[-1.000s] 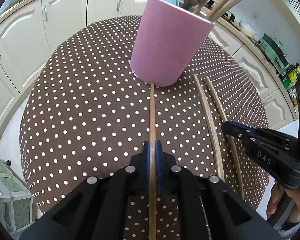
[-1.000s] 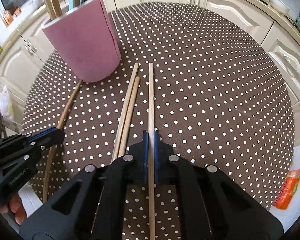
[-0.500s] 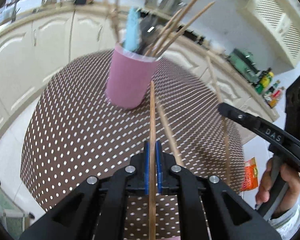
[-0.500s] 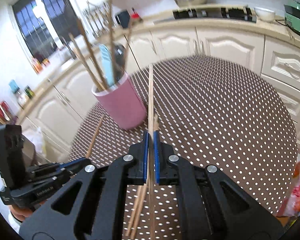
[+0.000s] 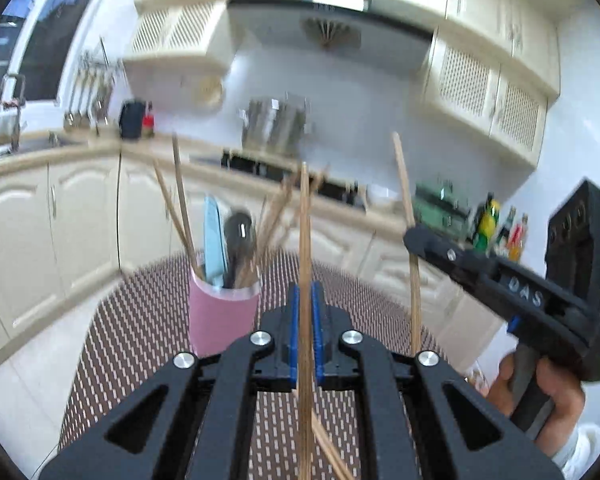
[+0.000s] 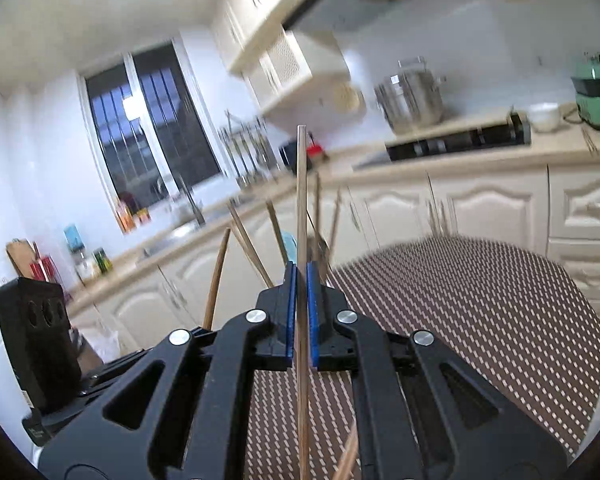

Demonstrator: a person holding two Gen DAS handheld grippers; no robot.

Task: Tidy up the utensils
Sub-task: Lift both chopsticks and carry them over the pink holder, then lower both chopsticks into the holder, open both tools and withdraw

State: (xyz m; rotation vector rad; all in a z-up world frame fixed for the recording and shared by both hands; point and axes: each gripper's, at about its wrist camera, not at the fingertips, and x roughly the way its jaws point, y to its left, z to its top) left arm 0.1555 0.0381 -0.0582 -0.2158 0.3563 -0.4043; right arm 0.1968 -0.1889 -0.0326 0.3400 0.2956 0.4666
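**Both sticks up, holder next**

Right now my left tool is clamped on a wooden chopstick, its blue pads pinching the shaft about midway so the stick runs straight out ahead and its tip stands above the holder. My right tool grips a second chopstick the same way, clenched tight, the thin pale shaft pointing up toward the window side of the kitchen. From the left view I can see that right tool beside me, my hand wrapped round its handle and its stick slanting upward.

Beyond the tips sits the pink holder, a plain cylinder with a matte skin, standing on the tabletop, whose brown cloth is dotted white. It already carries a fan of wooden sticks, a pale blue flat utensil and a dark rounded one. At least one more loose stick lies on the cloth under my left tool.

I judge this to be the carry step: both sticks are clear of the cloth and not yet in the holder. The next move calls for tipping each stick end-down over the open rim, finding a gap among the splayed sticks, and letting go only once the tip is inside. Slim, smooth, round wood may swivel in the pads.
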